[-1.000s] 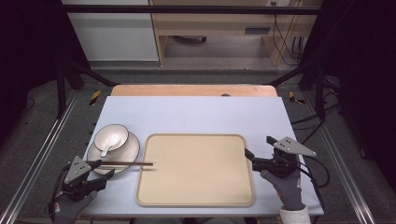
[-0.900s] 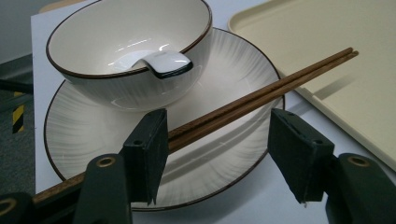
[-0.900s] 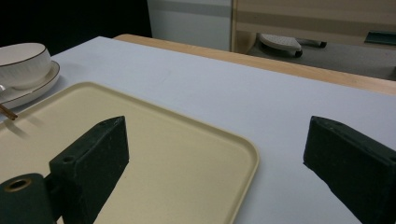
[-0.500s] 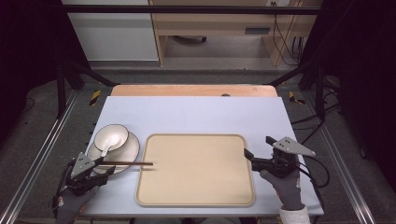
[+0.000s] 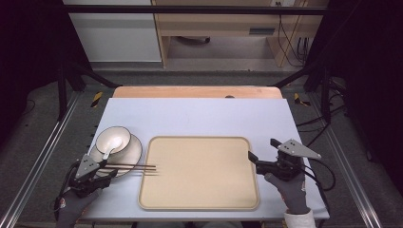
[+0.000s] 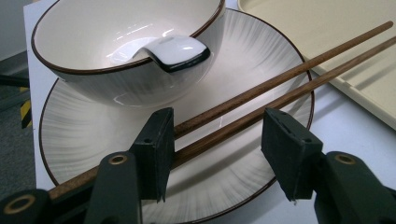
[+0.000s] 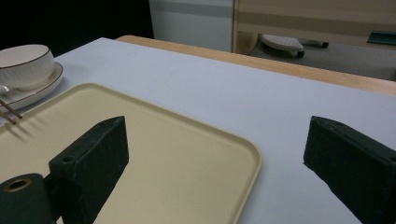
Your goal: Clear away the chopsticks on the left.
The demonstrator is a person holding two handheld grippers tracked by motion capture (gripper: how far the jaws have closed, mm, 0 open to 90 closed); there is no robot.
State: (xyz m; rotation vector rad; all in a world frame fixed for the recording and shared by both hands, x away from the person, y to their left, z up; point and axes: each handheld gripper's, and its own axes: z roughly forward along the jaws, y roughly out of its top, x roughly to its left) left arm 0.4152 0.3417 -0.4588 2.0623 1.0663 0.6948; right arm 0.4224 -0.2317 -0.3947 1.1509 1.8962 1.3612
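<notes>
A white bowl (image 5: 114, 138) with a dark rim stands on a white plate (image 5: 127, 153) at the table's left, and a white spoon (image 6: 175, 51) rests in the bowl. Two brown chopsticks (image 5: 135, 166) lie across the plate's near side, their tips reaching over the edge of a beige tray (image 5: 199, 190). My left gripper (image 5: 107, 170) is open at the plate's near rim. In the left gripper view its jaws stand either side of the chopsticks (image 6: 243, 109), the left jaw touching or almost touching them. My right gripper (image 5: 262, 149) is open at the tray's right edge (image 7: 243, 158), holding nothing.
The tray (image 7: 140, 140) holds nothing and lies at the middle of the white table (image 5: 199, 118). A wooden strip (image 5: 197, 91) runs along the table's far edge. Dark frame rails (image 5: 43, 156) flank both sides.
My left gripper has crept forward to the plate, and its jaws now straddle the chopsticks. The right gripper has hardly moved.
</notes>
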